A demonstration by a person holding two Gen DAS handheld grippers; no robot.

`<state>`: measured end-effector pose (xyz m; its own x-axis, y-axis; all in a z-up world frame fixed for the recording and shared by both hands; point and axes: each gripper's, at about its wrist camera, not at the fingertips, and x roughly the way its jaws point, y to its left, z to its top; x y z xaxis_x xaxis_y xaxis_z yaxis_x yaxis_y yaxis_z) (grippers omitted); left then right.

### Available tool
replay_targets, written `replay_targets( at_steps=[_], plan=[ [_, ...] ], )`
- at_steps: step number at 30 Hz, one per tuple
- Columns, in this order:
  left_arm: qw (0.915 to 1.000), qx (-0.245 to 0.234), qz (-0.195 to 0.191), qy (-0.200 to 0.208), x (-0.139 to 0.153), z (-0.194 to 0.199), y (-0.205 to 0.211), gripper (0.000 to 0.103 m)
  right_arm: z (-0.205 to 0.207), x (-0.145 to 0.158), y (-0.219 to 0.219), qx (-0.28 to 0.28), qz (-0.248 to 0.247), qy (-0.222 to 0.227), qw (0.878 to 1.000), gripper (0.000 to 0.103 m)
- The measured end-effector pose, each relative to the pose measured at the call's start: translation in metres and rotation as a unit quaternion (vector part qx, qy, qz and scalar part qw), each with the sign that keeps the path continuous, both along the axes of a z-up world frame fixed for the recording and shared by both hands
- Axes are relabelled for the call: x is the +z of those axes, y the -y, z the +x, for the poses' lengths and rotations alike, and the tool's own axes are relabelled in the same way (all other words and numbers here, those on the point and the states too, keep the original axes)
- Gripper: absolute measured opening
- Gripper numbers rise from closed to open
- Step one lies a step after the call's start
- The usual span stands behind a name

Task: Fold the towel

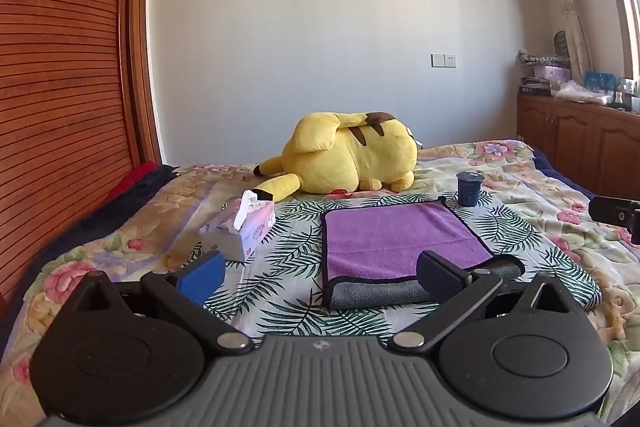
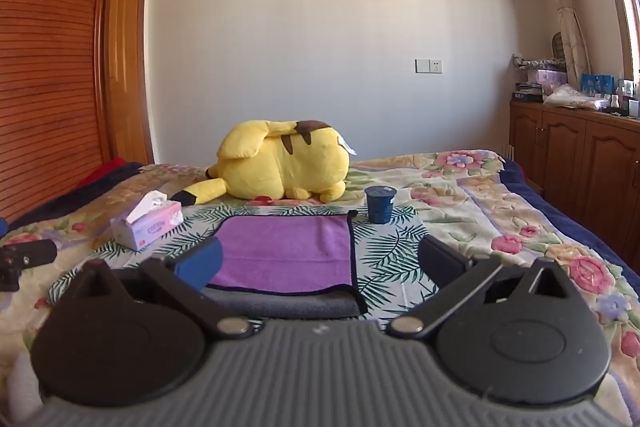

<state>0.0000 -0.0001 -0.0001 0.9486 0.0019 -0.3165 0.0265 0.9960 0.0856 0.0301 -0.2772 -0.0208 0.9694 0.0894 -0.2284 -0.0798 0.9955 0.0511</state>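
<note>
My left gripper (image 1: 320,273) has its jaws spread wide and empty, the blue-padded finger (image 1: 202,277) over the leaf-print cloth (image 1: 280,263) and the black finger (image 1: 440,273) in front of the near right corner of the towel (image 1: 400,239); whether that finger touches the fabric I cannot tell. My right gripper (image 2: 320,263) likewise has its jaws wide apart and holds nothing, its blue finger (image 2: 200,265) overlapping the towel's (image 2: 288,251) near left corner in view and its black finger (image 2: 442,261) above the cloth to the towel's right. The towel lies flat on the leaf-print cloth, purple face up with a dark border, and a grey layer shows along its near edge, where the purple layer stops short of it. A dark blue cup (image 1: 469,189) stands upright just beyond the towel's far right corner, close to a small dark loop at that corner. A tissue box (image 1: 240,231) with a sheet pulled up rests to the towel's left, apart from it. Behind the towel a yellow plush toy (image 1: 344,159) lies on the bed (image 1: 540,195), whose floral quilt carries all of these things. Wooden cabinets (image 2: 580,155) stand along the right wall, and a slatted wooden door (image 1: 60,87) fills the left.
</note>
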Motion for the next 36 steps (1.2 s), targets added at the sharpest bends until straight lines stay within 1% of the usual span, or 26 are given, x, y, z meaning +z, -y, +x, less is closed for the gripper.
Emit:
replay_targets(
  at_steps=[2, 9, 36],
  plan=[
    [1.0000, 0.002, 0.005, 0.001, -0.0002, 0.0002, 0.0003, 0.085, 0.0003, 0.0000, 0.0002, 0.000, 0.000, -0.002, 1.000, 0.103],
    [1.0000, 0.004, 0.003, 0.000, -0.0009, 0.0051, -0.0011, 0.085, 0.0003, -0.0002, 0.0015, -0.002, -0.001, -0.002, 1.000, 0.103],
    [1.0000, 0.004, 0.005, 0.003, -0.0009, -0.0001, 0.0004, 0.085, -0.0002, -0.0030, 0.0032, -0.001, 0.000, -0.004, 1.000, 0.103]
  ],
)
